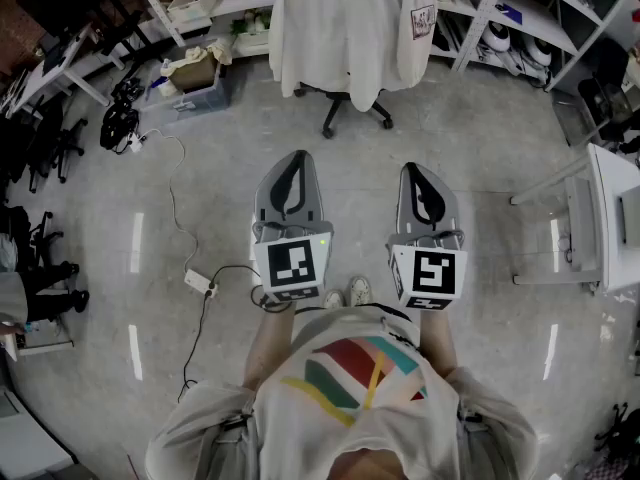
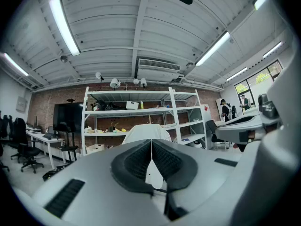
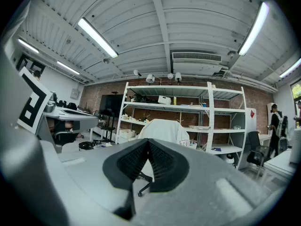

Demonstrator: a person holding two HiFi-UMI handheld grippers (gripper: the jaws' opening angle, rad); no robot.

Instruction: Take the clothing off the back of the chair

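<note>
Facing a wheeled chair point(image 1: 352, 103), well apart across bare floor, with white clothing point(image 1: 345, 28) draped over its back, in front of shelves point(image 3: 225, 108). Holding left gripper point(image 1: 297, 160) and right gripper point(image 1: 418, 168) level, side by side, each clenched with nothing between the jaws.

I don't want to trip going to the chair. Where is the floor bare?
The floor straight ahead, up to the chair, is bare. Left is crowded: a cable, power strip and box. A table stands right.
</note>
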